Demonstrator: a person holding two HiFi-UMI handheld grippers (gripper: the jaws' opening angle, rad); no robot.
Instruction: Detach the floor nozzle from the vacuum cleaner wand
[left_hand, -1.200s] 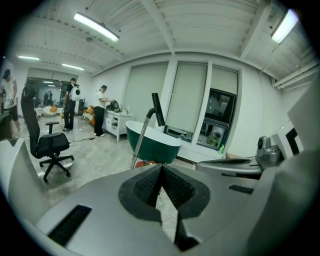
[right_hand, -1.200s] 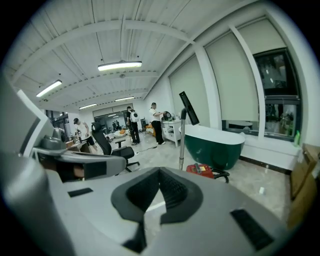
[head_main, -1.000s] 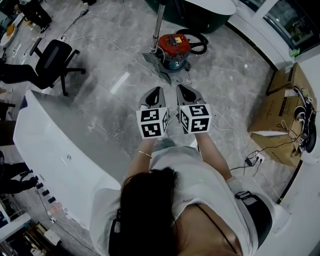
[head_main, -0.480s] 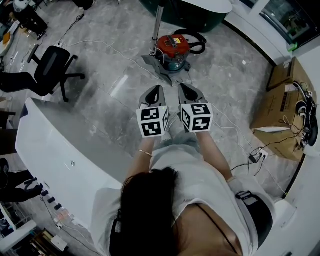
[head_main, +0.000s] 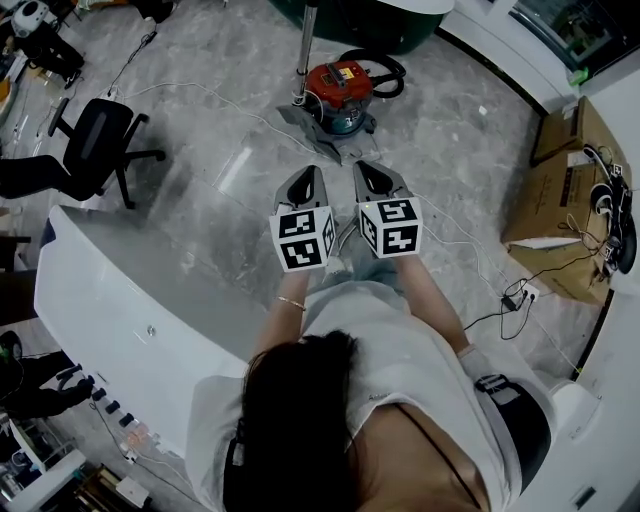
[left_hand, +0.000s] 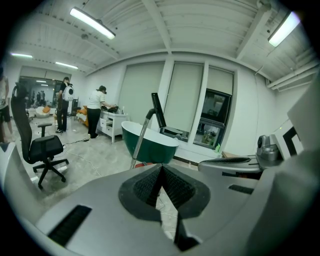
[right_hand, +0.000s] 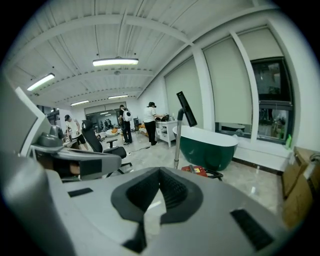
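**A:** Grey marbled floor (head_main: 470, 150) all round. Take me across it, left first.

**B:** At ten o'clock stands a black office chair (head_main: 100, 135). Below it, near eight, is a long white tub (head_main: 110, 290). Dead centre, the left tongs (head_main: 308, 180) and the right tongs (head_main: 370, 175) are held side by side, just apart, both pointing toward twelve.

**A:** Clenched or released?

**B:** Both clenched, pads meeting, with nothing between them. Each gripper view shows only bare floor through the notch.

**A:** And the vacuum?

**B:** At twelve o'clock, well beyond the tips. The floor nozzle (head_main: 322, 125) lies flat on the floor and the wand (head_main: 304, 50) rises from its left end. The red canister (head_main: 343, 85) sits just to the right, with a black hose (head_main: 385, 70) looped behind it. A dark green bathtub (head_main: 400, 20) lies past that, and cardboard boxes (head_main: 565, 190) sit between two and three o'clock.

**A:** So how far along?

**B:** Nothing done yet, I'd judge. Nozzle and wand look joined, and neither pair of tongs touches them. What's left is the whole job: close the gap, open up, steady the wand with one pair, take the nozzle with the other, and pull them apart.
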